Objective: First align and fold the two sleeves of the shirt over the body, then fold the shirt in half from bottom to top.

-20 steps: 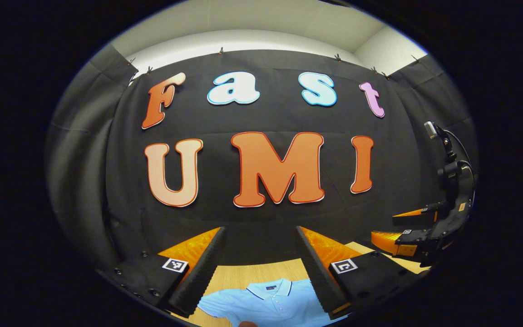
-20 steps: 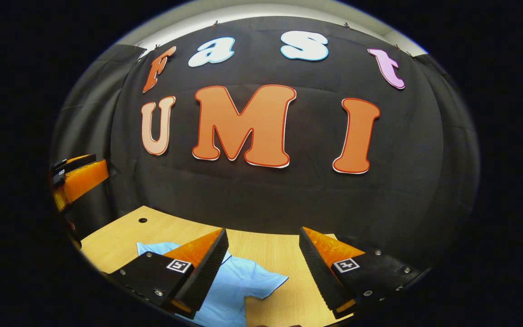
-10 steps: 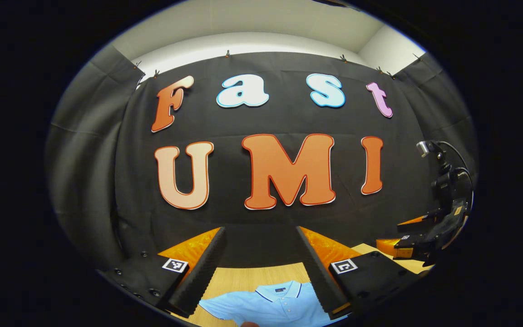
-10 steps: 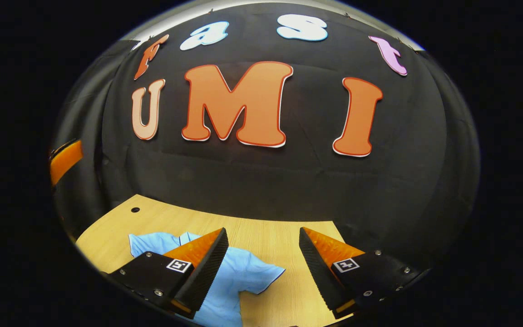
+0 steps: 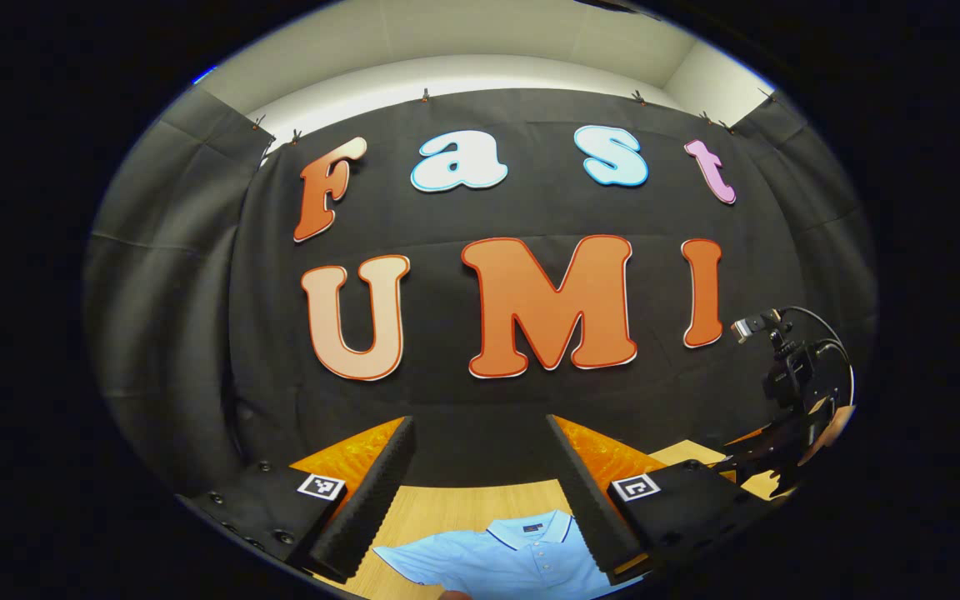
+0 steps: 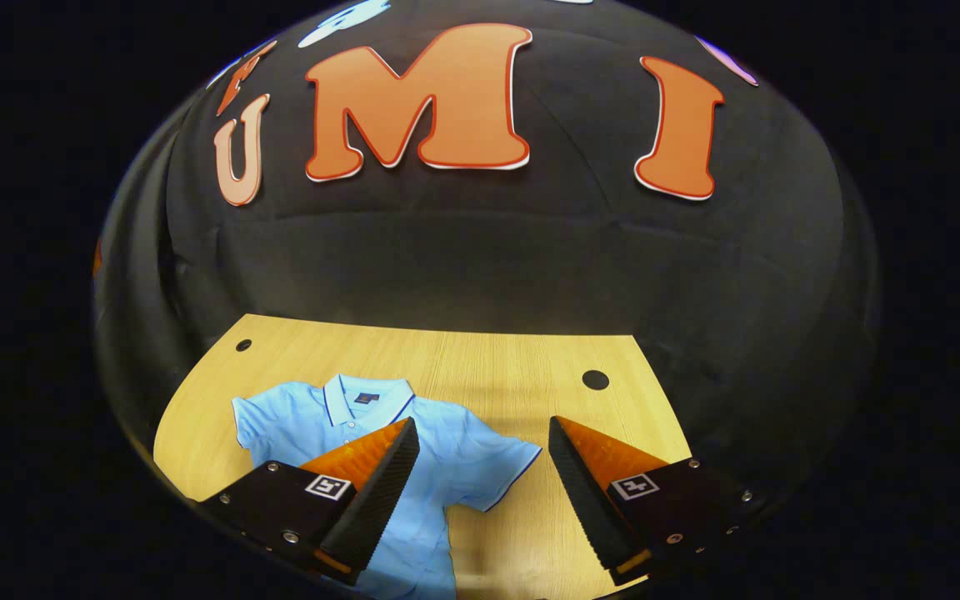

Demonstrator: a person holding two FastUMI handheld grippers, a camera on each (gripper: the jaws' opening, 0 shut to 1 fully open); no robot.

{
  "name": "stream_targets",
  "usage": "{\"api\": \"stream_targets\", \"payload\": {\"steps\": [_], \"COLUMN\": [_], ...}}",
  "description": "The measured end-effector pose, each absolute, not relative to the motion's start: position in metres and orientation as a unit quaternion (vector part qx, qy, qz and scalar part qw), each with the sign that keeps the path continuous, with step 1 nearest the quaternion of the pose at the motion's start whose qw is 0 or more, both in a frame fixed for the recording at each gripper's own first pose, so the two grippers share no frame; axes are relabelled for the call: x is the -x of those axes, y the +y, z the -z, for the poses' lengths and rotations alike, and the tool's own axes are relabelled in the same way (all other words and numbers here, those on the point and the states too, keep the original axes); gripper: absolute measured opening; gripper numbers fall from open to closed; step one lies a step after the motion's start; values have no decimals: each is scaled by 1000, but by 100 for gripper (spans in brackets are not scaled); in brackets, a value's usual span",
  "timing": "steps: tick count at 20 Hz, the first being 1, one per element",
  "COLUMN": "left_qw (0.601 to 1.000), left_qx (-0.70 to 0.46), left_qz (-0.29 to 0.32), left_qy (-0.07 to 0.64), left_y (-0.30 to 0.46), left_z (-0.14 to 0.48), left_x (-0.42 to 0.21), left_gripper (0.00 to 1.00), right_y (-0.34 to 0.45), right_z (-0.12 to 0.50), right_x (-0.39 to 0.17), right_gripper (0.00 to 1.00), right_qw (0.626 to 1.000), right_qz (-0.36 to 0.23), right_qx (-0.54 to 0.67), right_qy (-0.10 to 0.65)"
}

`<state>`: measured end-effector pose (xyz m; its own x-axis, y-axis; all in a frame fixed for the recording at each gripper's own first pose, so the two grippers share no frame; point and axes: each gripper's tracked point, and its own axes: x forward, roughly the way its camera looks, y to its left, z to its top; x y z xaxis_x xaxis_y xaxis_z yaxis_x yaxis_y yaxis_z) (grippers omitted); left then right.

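A light blue polo shirt [image 6: 438, 467] lies flat on the wooden table [image 6: 497, 367], collar toward the wall, both short sleeves spread out. In the right gripper view its right sleeve [image 6: 497, 467] sits between my open fingers, well below them. My right gripper [image 6: 480, 467] hovers open above the table. In the left gripper view the shirt's collar [image 5: 530, 533] shows between the fingers of my left gripper [image 5: 480, 479], which is open and held high. The right gripper [image 5: 767, 454] also shows at the far right of that view, with part of a hand.
The table has a round cable hole [image 6: 595, 380] near its back right and a smaller hole [image 6: 243, 344] at the back left. The black cloth wall [image 6: 480, 250] rises right behind the table's far edge.
My right gripper has tilted downward, bringing the whole shirt and more table into its view. In the left gripper view the right gripper has sunk lower; the left gripper has barely moved.
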<state>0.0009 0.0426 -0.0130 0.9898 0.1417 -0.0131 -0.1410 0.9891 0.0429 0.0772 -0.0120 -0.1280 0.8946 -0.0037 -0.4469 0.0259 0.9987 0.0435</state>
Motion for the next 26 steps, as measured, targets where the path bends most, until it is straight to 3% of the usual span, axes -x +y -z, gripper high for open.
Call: {"api": "stream_targets", "payload": {"steps": [15, 21, 26], "left_qw": [995, 993, 991], "left_qx": [-23, -15, -12], "left_qz": [-91, -110, -127], "left_qy": [16, 35, 49], "left_y": [52, 62, 76], "left_z": [19, 29, 36], "left_x": [-4, -4, 5], "left_gripper": [99, 100, 100], "right_y": [-22, -24, -26], "right_z": [260, 296, 326], "right_x": [-97, -106, -106], "right_gripper": [94, 93, 80], "right_qw": [906, 885, 857], "right_qz": [9, 14, 19], "right_qx": [-38, -44, -59], "right_qy": [421, 463, 512]}}
